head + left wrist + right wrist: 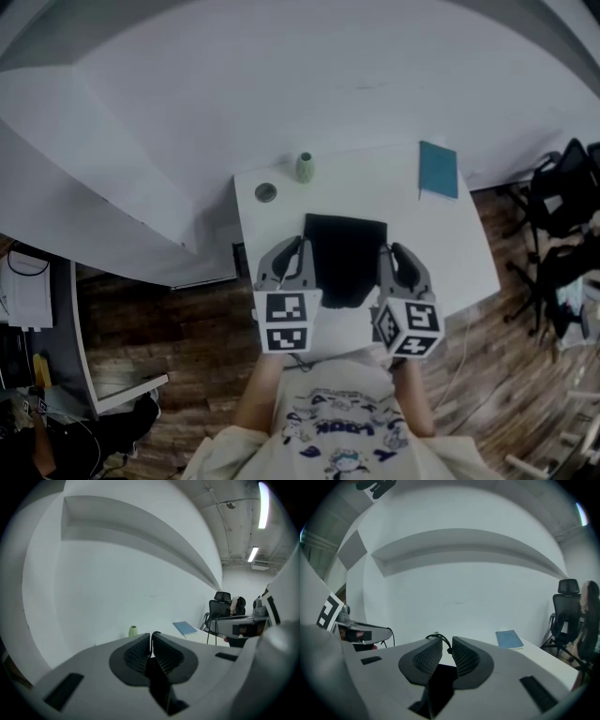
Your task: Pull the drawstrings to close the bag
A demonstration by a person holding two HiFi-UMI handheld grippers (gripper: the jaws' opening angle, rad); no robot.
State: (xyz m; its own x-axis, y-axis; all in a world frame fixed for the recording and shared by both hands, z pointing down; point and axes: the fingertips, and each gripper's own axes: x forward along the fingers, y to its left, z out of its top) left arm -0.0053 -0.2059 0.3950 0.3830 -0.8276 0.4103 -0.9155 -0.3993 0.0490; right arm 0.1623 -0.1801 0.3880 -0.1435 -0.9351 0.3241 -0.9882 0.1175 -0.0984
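A black drawstring bag (pixel 345 267) sits in the middle of the white table (pixel 469 253), between my two grippers. At the bag's left edge my left gripper (pixel 298 246) is shut on a thin black drawstring (pixel 151 635), with black bag fabric (pixel 158 679) below the jaws in the left gripper view. The right gripper (pixel 389 251) is at the bag's right edge. In the right gripper view its jaws (pixel 446 645) stand a little apart, and a loop of black drawstring (pixel 440 641) curves over the left jaw and down into the gap. The pads do not visibly pinch it.
A small green vase (pixel 305 167) and a grey round object (pixel 266 192) stand at the table's far left. A blue notebook (pixel 438 169) lies at the far right corner. Black office chairs (pixel 562 187) stand to the right, beyond the table. A white wall runs behind the table.
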